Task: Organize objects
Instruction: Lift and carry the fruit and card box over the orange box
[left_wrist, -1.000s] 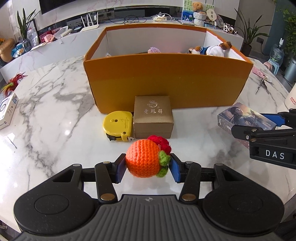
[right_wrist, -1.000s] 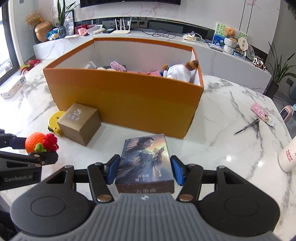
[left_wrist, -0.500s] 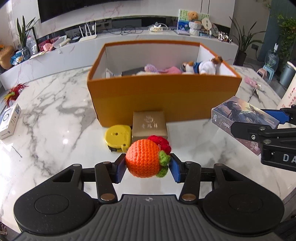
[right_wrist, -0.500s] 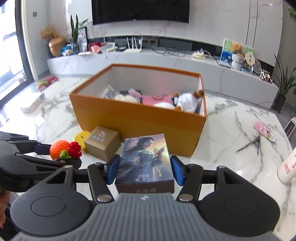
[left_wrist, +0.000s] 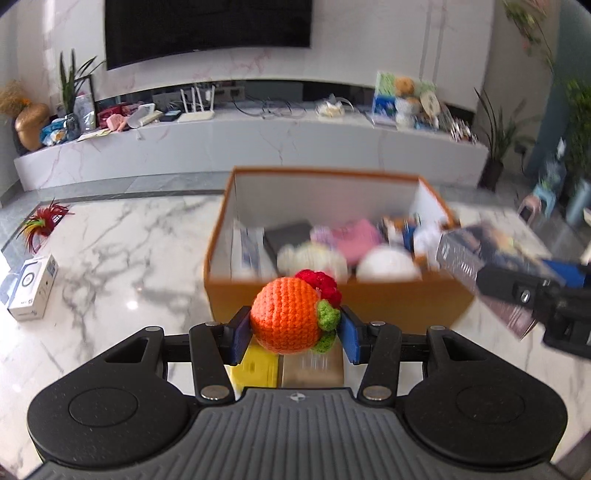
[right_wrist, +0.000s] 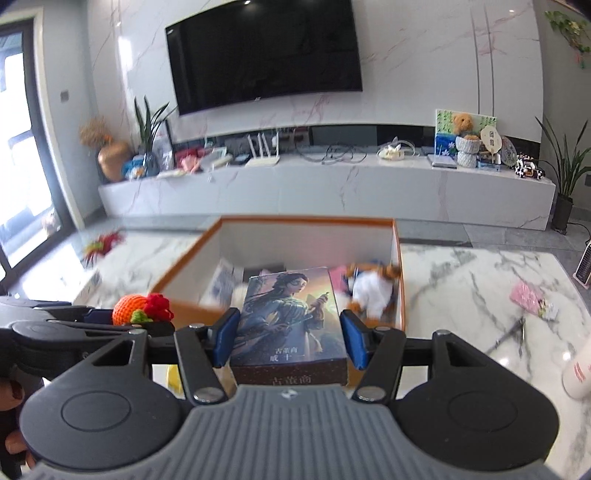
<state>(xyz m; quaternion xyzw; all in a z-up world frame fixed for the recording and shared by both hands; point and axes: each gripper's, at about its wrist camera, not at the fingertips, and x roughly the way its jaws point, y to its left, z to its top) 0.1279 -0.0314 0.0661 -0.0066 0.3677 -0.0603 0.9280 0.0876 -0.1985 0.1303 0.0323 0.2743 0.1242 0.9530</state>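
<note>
My left gripper (left_wrist: 293, 334) is shut on an orange crocheted ball (left_wrist: 286, 314) with a red and green tuft, held in the air just before the near wall of the orange cardboard box (left_wrist: 369, 299). My right gripper (right_wrist: 290, 338) is shut on an illustrated card box (right_wrist: 290, 317), also lifted, at the near right of the orange box (right_wrist: 400, 266). The card box (left_wrist: 480, 247) and the right gripper show at the right edge of the left wrist view. Soft toys and flat packs fill the orange box.
Below my left gripper lie a yellow tape measure (left_wrist: 255, 365) and a small brown gift box (left_wrist: 314, 369). A white carton (left_wrist: 31, 288) and a red feathery thing (left_wrist: 42, 223) sit at the table's left. Scissors (right_wrist: 513, 332) and a pink packet (right_wrist: 530, 299) lie to the right.
Both grippers have risen with their loads, so the views now look down into the orange box. The tape measure and gift box have slid under the left gripper.
</note>
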